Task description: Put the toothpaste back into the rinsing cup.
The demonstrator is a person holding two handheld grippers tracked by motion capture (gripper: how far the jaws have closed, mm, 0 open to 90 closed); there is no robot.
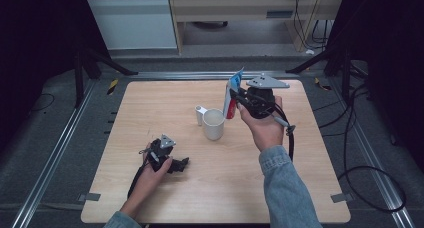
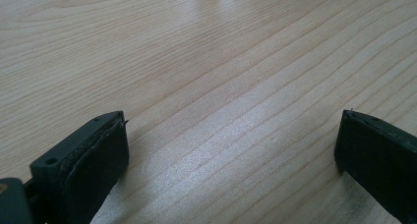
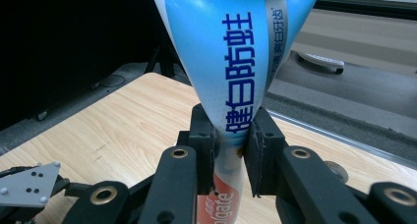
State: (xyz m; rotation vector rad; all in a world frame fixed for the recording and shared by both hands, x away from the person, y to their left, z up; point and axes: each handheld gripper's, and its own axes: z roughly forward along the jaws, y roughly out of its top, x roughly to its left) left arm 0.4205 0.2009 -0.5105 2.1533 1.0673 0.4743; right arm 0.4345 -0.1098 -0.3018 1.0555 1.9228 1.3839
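Left gripper (image 1: 184,164) sits low on the tabletop (image 1: 240,188) near the person's edge, seen from above; right gripper (image 1: 236,97) is raised just right of a white mug (image 1: 213,124), holding a toothpaste tube (image 1: 232,93) upright. Left gripper view: jaws wide apart over bare wood grain. Right gripper view: jaws clamped on the blue-and-red toothpaste tube (image 3: 231,62), its flat end up.
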